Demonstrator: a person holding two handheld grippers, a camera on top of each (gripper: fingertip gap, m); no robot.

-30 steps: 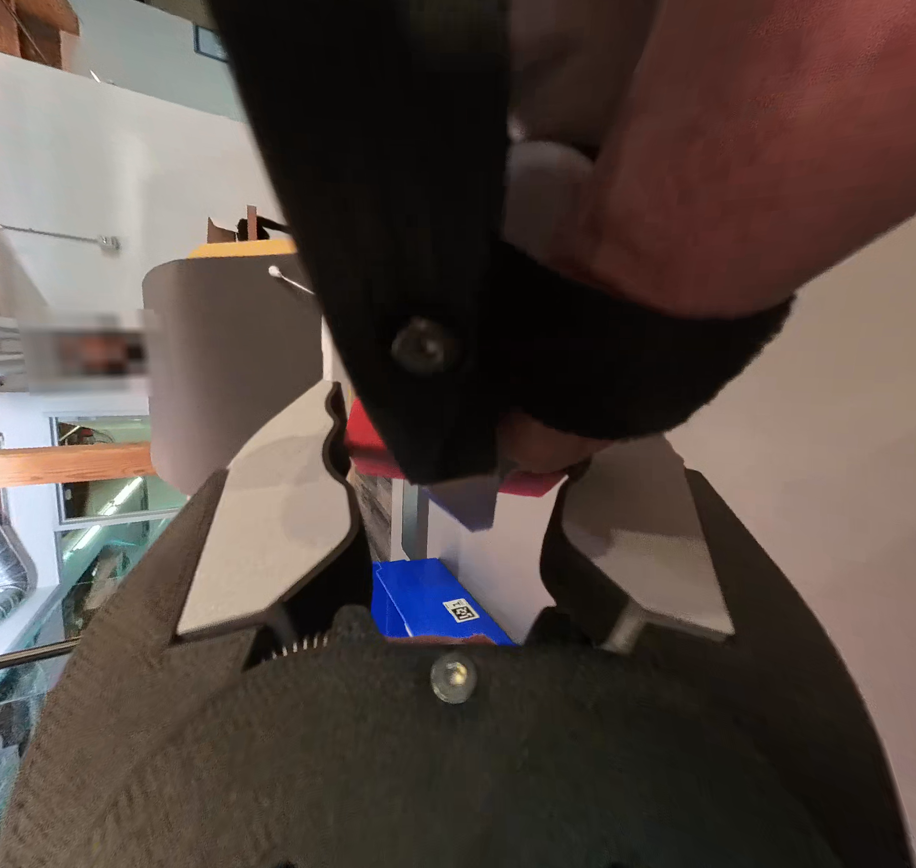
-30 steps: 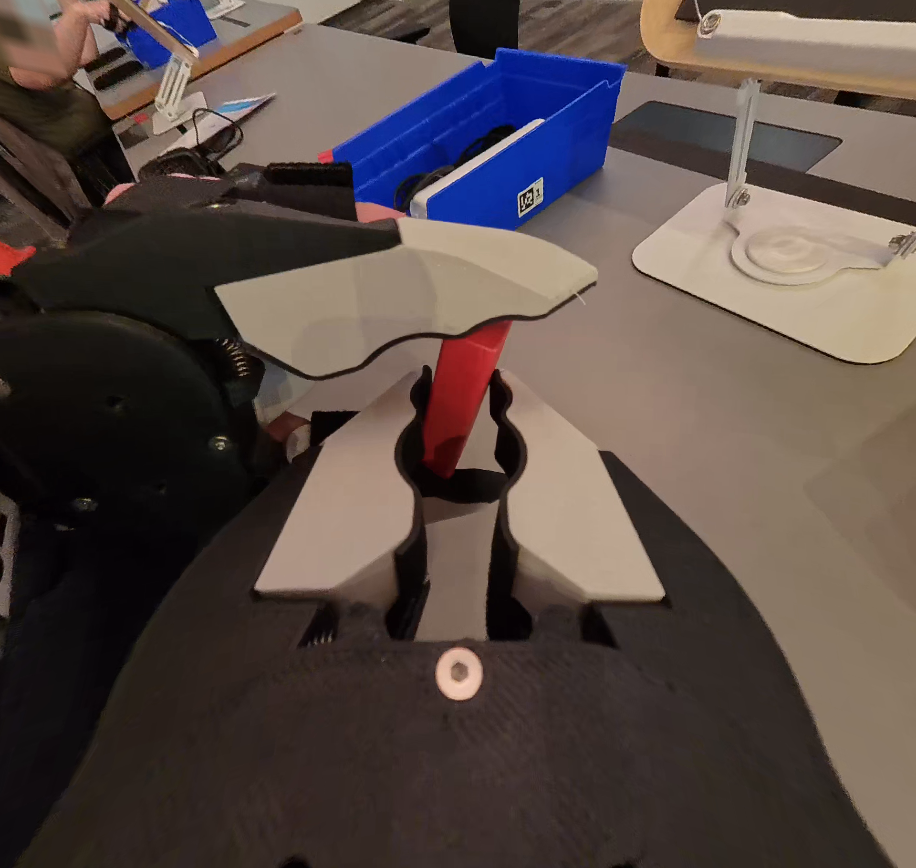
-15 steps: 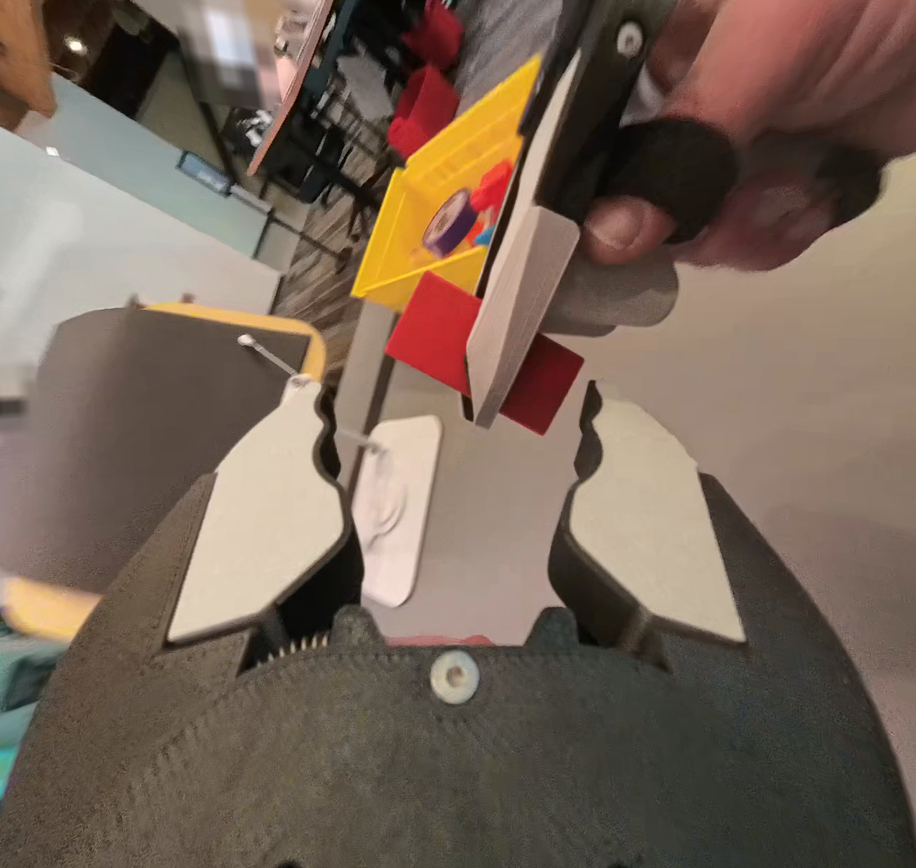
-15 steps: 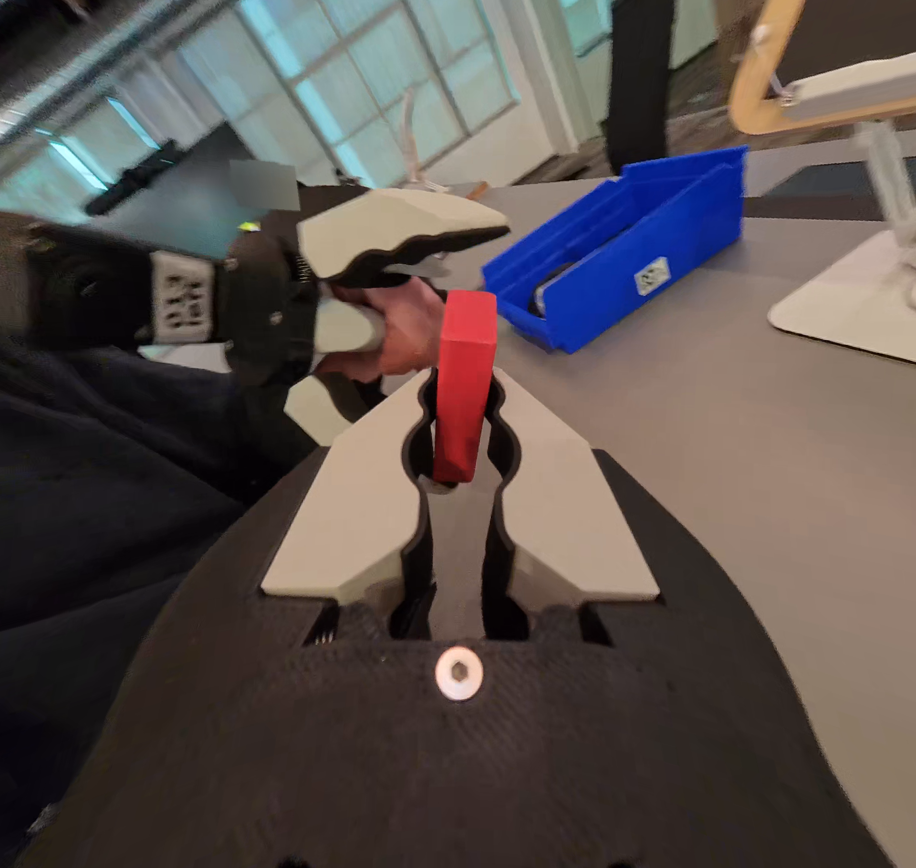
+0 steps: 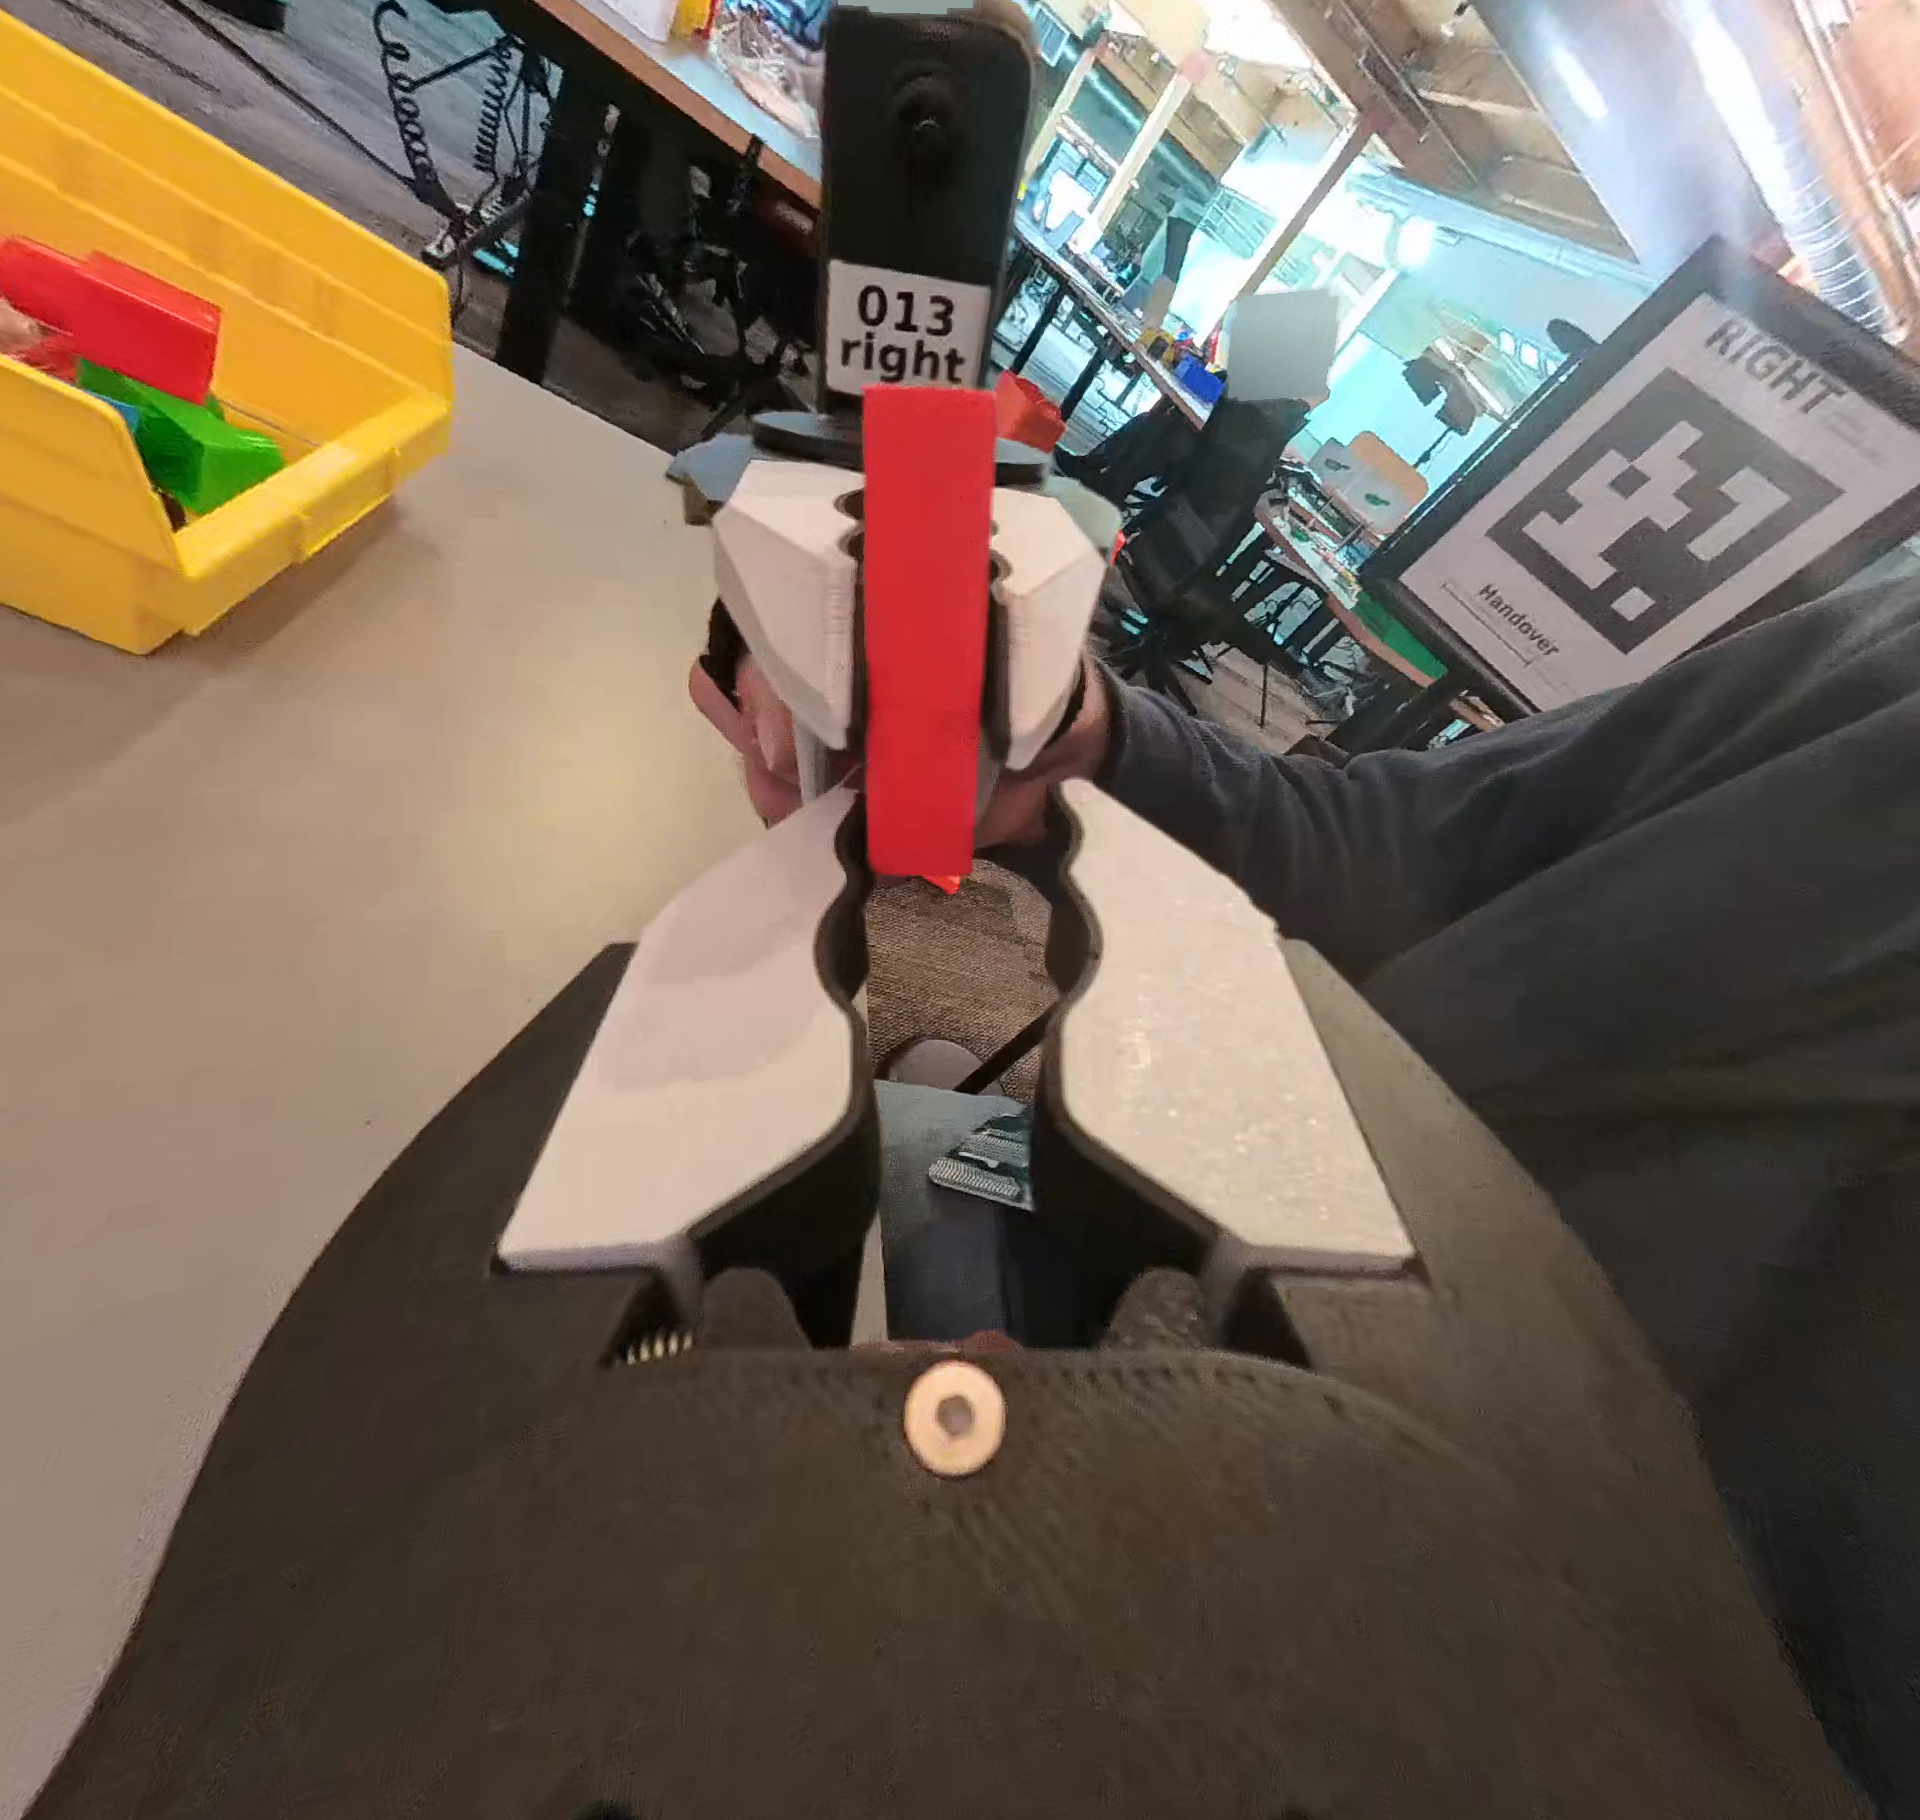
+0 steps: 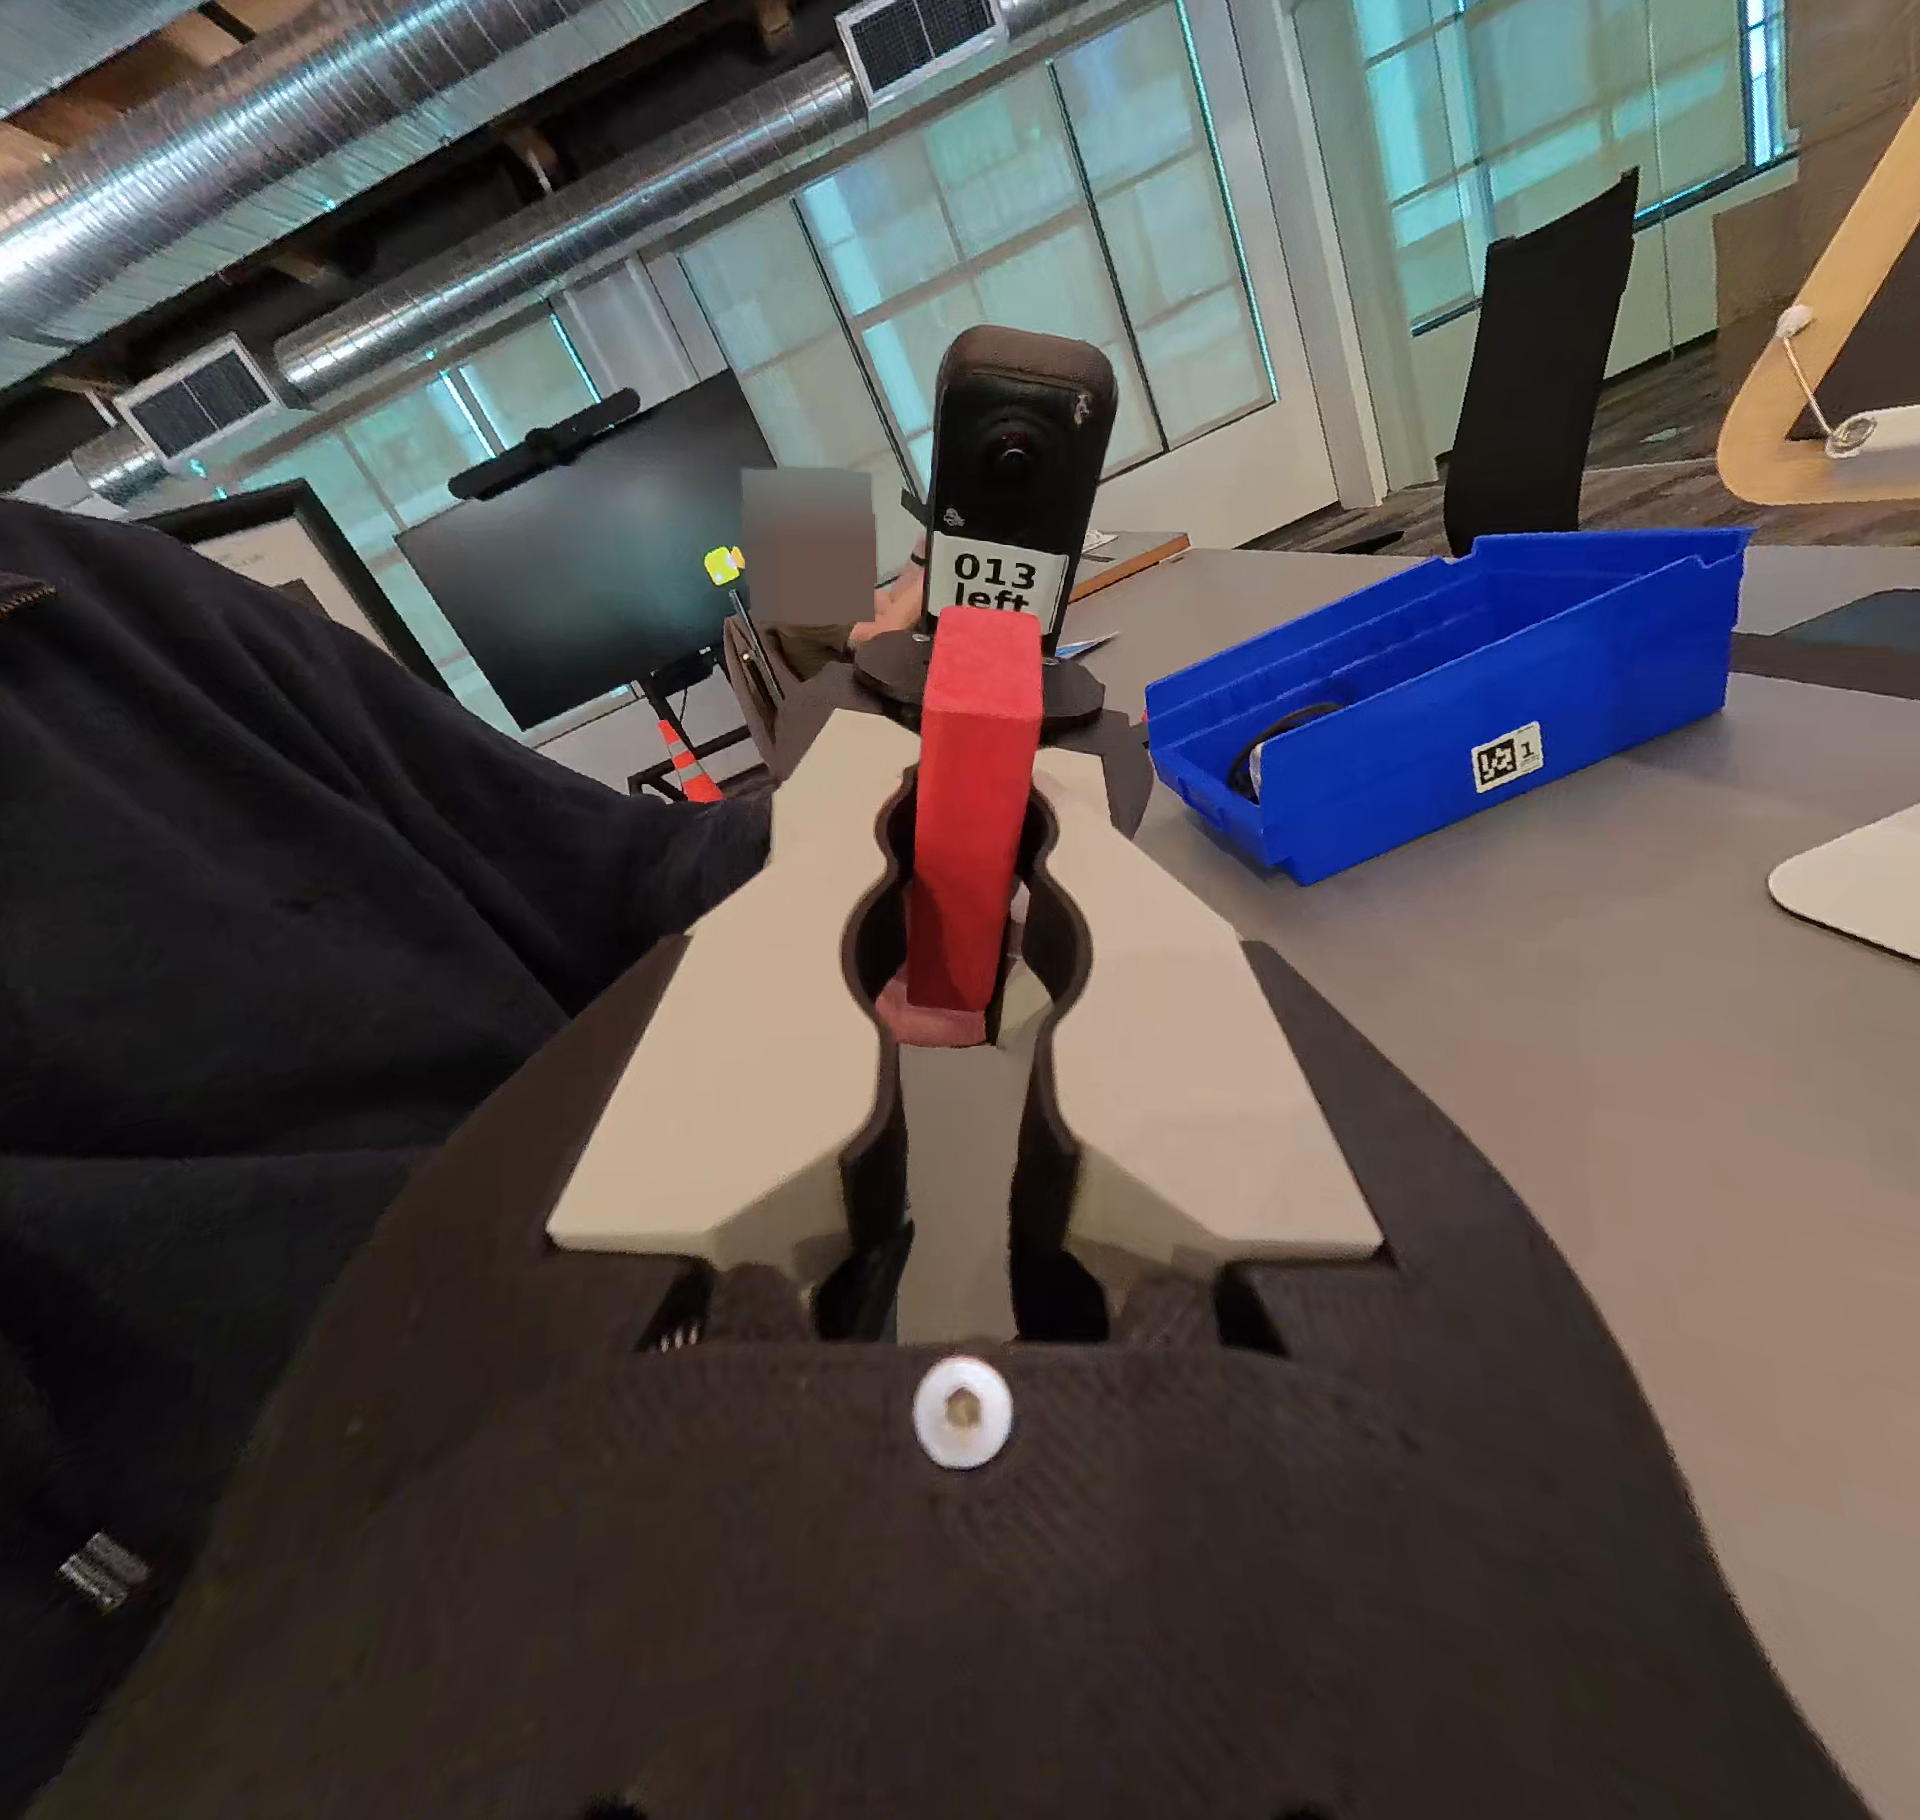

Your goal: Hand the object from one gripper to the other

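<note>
A red block (image 6: 971, 835) stands upright in my right gripper (image 6: 966, 825), which is shut on its lower part. In the left wrist view the same block (image 5: 925, 627) is clamped between the right gripper's white fingers (image 5: 790, 617), which face the camera. My left gripper (image 5: 956, 820) points at it with its jaws partly open. The block's lower end hangs at the left fingertips (image 5: 790, 856), close to the left one and apart from the right one. The left gripper's camera (image 6: 1018, 482) shows just behind the block.
A yellow bin (image 5: 260, 482) with red and green blocks sits on the grey table at the left. A blue bin (image 6: 1455, 710) lies to the right, with a white stand base (image 6: 1849, 877) beyond. A dark sleeve (image 5: 1455, 835) and a marker board (image 5: 1662, 482) are nearby. Tip to tip, the grippers are about 5 cm apart.
Both grippers have swung round and now face each other. The left jaws have narrowed and sit at the block's lower end. The right gripper still holds the block.
</note>
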